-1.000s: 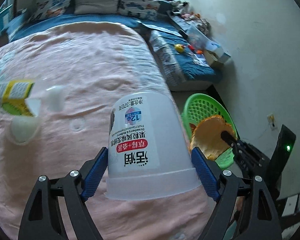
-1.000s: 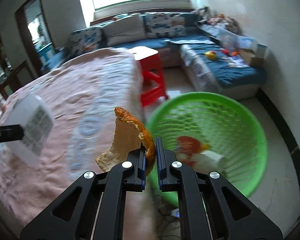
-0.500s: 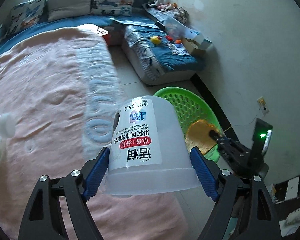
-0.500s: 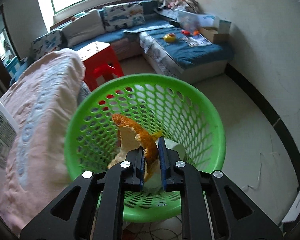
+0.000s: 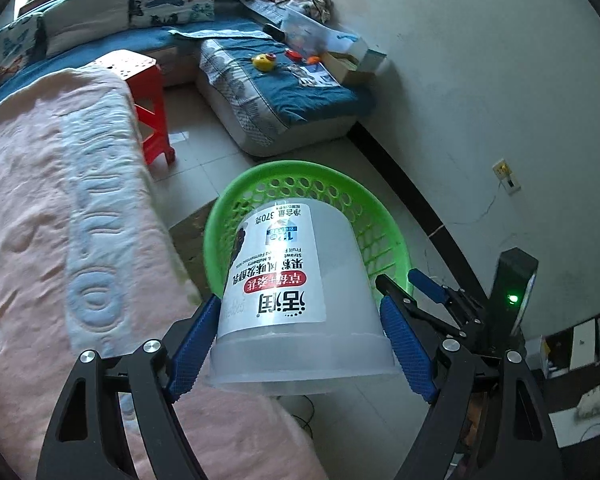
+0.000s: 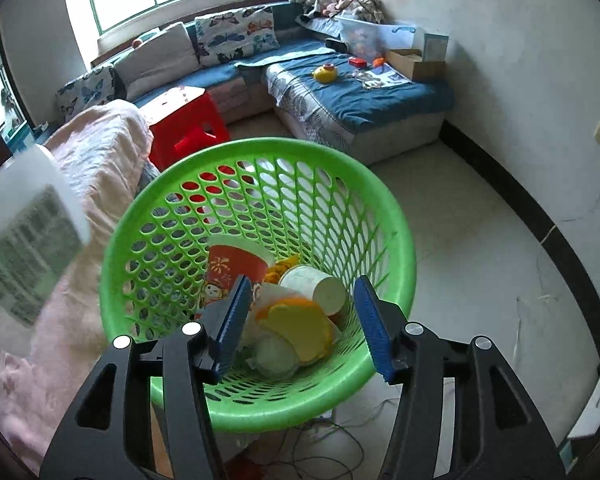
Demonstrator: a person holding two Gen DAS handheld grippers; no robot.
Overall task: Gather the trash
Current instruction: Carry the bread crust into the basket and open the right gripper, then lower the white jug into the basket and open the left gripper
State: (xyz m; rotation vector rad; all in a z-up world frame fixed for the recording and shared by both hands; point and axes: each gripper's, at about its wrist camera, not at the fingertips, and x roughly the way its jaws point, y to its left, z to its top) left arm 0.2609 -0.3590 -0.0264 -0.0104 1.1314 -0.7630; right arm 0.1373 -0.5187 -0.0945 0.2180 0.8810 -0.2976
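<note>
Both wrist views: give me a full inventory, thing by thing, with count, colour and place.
basket: 1, green, on the floor beside the bed
peel: 1, orange-yellow, loose in the basket
paper cup: 1, red, in the basket
small cup: 1, white, on its side in the basket
yogurt tub: 1, translucent white, gripped upside down above the basket rim
blanket: 1, pink, on the bed
stool: 1, red, behind the basket
sofa: 1, blue, along the wall
left gripper: black, blue pads, shut on the tub
right gripper: black, blue pads, jaws opening, nothing between them
</note>
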